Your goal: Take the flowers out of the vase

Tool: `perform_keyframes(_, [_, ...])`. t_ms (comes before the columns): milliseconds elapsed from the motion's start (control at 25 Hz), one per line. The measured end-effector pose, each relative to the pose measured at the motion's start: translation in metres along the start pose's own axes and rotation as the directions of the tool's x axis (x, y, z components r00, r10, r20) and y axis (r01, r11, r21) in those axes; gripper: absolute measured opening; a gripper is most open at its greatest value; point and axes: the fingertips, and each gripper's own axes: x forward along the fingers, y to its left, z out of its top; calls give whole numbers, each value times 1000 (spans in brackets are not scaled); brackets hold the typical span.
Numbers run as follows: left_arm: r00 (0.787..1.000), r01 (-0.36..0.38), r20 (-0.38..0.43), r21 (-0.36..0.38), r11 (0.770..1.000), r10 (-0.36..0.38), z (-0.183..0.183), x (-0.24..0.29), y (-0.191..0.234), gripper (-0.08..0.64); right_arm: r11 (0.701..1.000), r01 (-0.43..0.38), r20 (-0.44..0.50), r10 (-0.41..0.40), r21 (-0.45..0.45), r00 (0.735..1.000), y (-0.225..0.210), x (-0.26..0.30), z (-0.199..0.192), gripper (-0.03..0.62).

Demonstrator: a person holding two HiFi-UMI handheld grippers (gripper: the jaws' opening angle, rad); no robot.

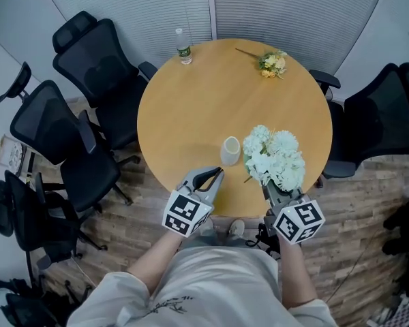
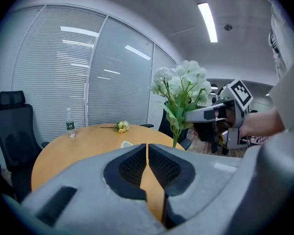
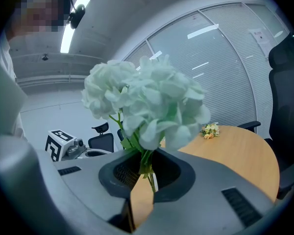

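Head view showed the round table (image 1: 191, 107) at the centre of the frame, with the white vase (image 1: 230, 150) standing upright near its lower edge and empty as far as could be seen; the white flowers (image 1: 276, 159) were just right of the vase, clear of its mouth and carried by the right gripper (image 1: 269, 186); right gripper view showed its jaws (image 3: 147, 173) pressed together on the thin green stems low down, the heavy blooms standing above them; the left gripper (image 1: 215, 176) was just below the vase in the frame, apart from it, and left gripper view showed its jaws (image 2: 147, 153) fully together with nothing between them; a small yellow bunch (image 1: 272, 63) lay at the upper right of the table and a water bottle (image 1: 184, 46) stood at its upper edge; removal from the vase appeared complete, with only set-down remaining; hazards, by judgement: the bunch was top-heavy and held on slender stems, so a quick swing or tilt could make it pivot in the pads or let a single stem slip out; a low pass leftward could strike and tip the vase; the left gripper, so near the vase, could knock it if advanced.
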Motion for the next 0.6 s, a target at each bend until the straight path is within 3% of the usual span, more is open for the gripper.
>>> perform_keyframes(200, [1000,-16,5,-52,998,17,8,-18,-3,11,1000,4,-17,-4,-28,1000,12,-6,-3,47])
perform_keyframes(600, [998,-29,56,-45,999,31,20,-31,-11,9,999,-24,-30,23,-46,999,26,-14,-4,46])
